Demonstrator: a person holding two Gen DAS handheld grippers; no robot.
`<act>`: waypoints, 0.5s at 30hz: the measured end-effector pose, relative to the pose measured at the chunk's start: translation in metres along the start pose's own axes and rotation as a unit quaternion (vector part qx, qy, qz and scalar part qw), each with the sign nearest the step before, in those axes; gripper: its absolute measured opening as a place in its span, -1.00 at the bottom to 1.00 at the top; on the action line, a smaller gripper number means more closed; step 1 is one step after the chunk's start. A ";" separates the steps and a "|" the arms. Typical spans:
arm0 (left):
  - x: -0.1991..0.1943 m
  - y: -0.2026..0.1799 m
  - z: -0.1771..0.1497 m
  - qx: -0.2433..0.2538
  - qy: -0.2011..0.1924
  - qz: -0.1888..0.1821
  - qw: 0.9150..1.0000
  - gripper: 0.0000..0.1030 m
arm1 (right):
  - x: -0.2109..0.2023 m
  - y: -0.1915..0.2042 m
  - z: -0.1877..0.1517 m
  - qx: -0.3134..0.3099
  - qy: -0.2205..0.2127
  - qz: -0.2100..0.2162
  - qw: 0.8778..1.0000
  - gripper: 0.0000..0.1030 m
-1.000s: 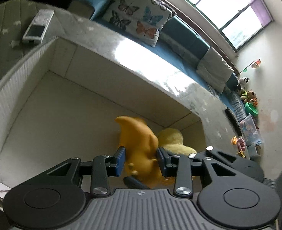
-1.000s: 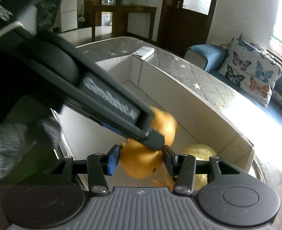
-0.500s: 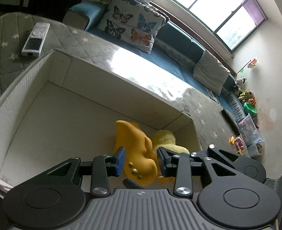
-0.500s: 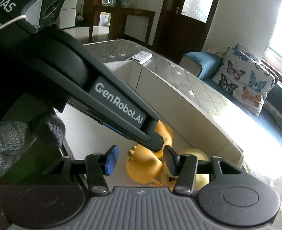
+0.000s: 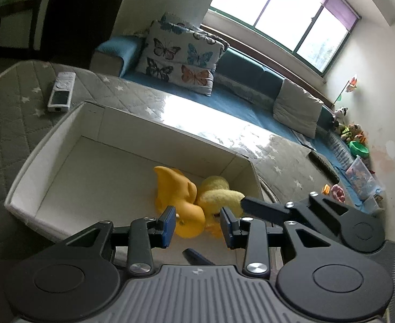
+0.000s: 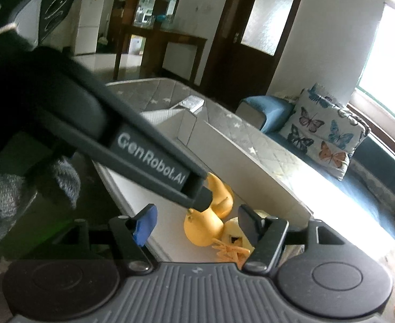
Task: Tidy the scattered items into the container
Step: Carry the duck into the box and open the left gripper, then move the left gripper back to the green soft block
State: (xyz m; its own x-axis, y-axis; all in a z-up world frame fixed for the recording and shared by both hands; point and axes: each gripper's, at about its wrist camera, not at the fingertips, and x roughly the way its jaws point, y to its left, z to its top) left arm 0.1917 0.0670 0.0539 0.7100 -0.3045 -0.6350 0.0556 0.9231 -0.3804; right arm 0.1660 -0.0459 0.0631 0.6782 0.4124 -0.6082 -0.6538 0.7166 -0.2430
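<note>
A white cardboard box (image 5: 49,145) stands on a grey star-quilted mattress. At its right end an orange rubber duck (image 5: 178,196) lies against a yellow plush toy (image 5: 219,193). My left gripper (image 5: 198,226) hovers above them, open, its blue pads clear of the duck. In the right wrist view the duck (image 6: 205,223) and the plush (image 6: 235,231) lie on the box floor beyond my right gripper (image 6: 196,223). Its jaws are opening and grip nothing. One of the left gripper's fingers (image 6: 149,150) crosses that view, its tip just over the duck.
A white remote (image 5: 61,91) lies on the mattress beyond the box's far left corner. A dark bar-shaped object (image 5: 323,164) rests at the mattress's right edge. Behind is a blue sofa with a butterfly pillow (image 5: 181,59). Small toys (image 5: 356,145) are piled far right.
The right gripper's jaws spread off the orange duck, which now lies in the box. Both grippers drew back and rose, so the box looks smaller and lower.
</note>
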 end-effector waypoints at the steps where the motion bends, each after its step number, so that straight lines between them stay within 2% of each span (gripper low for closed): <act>1: -0.004 -0.002 -0.003 0.004 -0.003 0.003 1.000 -0.26 | -0.005 0.000 -0.002 0.003 -0.004 -0.002 1.000 0.37; 6: -0.025 -0.013 -0.020 0.021 -0.018 0.032 0.999 -0.26 | -0.029 0.005 -0.013 0.016 -0.023 -0.013 1.000 0.48; 15: -0.051 -0.024 -0.053 0.037 -0.029 0.075 0.996 -0.26 | -0.053 0.014 -0.039 0.062 -0.040 -0.003 0.997 0.58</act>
State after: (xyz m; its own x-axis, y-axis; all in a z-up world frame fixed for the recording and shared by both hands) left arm 0.1171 0.0483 0.0596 0.7540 -0.1488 -0.6398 -0.0044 0.9728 -0.2315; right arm 0.1076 -0.0793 0.0622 0.7100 0.4477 -0.5436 -0.6064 0.7811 -0.1487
